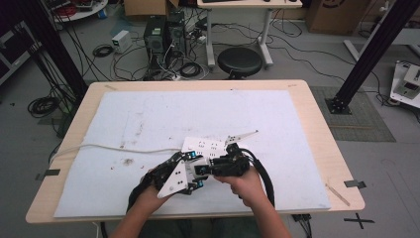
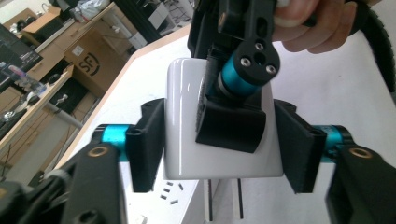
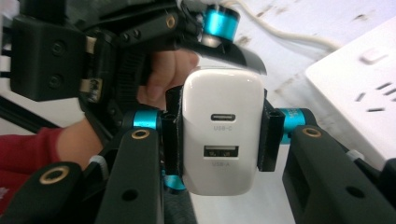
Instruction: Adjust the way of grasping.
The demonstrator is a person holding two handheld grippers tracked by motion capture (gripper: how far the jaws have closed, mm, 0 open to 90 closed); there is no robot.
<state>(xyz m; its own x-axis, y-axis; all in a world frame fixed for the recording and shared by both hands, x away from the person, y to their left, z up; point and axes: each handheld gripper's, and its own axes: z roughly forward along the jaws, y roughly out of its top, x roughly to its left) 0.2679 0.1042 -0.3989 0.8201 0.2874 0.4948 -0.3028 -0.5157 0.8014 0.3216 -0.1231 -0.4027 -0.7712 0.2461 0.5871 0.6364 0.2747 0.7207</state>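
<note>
Both grippers meet on one white charger (image 3: 221,135) held above the mat near the table's front edge, just before the white power strip (image 1: 204,145). Right gripper (image 3: 219,135) pinches its two flanks (USB ports facing that camera), while the left gripper (image 2: 223,149) stands with pads beside its sides, seemingly slackened, prongs pointing down.

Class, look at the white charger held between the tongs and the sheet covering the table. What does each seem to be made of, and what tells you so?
Charger: probably hard glossy plastic; its smooth white shell has rounded corners and shows bright reflections, with moulded port openings. Sheet: likely a soft matte fabric or foam mat; it looks dull, faintly speckled and has taken stains, though the exact material is unclear.
</note>
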